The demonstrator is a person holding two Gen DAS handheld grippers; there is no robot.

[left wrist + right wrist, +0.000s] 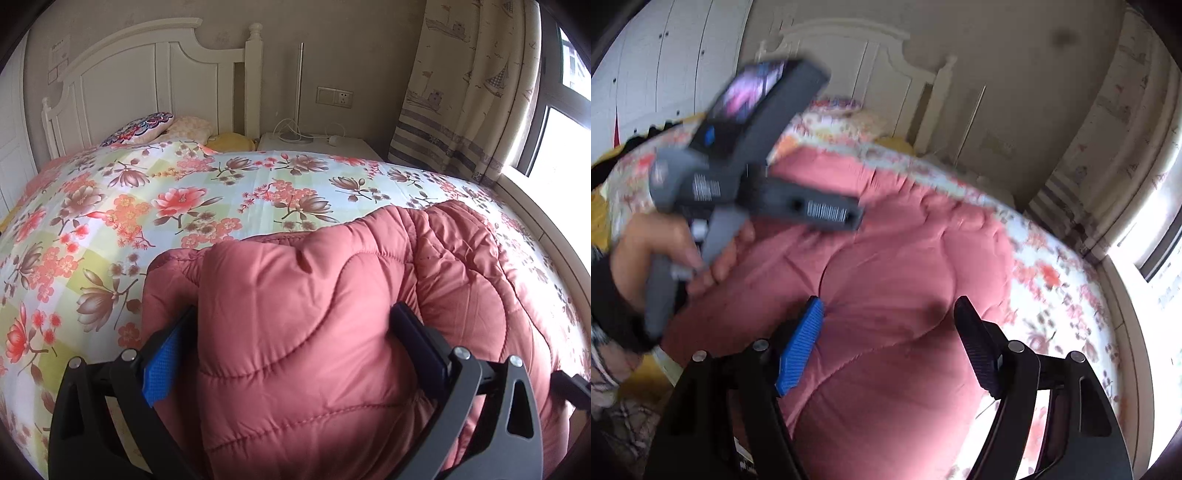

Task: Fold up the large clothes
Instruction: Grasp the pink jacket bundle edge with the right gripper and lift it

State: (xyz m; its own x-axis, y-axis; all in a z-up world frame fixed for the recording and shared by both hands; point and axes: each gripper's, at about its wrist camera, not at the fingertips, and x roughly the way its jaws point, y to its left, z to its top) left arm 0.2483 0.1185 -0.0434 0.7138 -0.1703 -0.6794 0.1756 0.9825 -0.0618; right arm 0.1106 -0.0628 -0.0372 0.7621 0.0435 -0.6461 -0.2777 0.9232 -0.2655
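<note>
Looking along the left wrist view first, I have the left gripper (291, 325) straddling a thick fold of the pink quilted coat (332, 295), which lies bunched on the near right part of the floral bedspread (147, 199). The blue pad (162, 362) and the dark finger (417, 339) press into the padding on either side, so I judge the fold clamped — though only puffy fill may be caught, not a firm seam. Risk: the slippery shell slides out when I lift, and the fold collapses.

Right wrist view, blurred by motion: the right gripper (890, 332) hangs above the coat (905, 240), jaws spread apart with fabric bulging between them but neither pad clearly touching — I read it as holding nothing. The left hand (665, 251) and its grey handle (738, 166) cross close ahead. Risk: the two tools collide, or the right one closes on too many layers and drags the bedspread (1052, 273) along with the coat.
</note>
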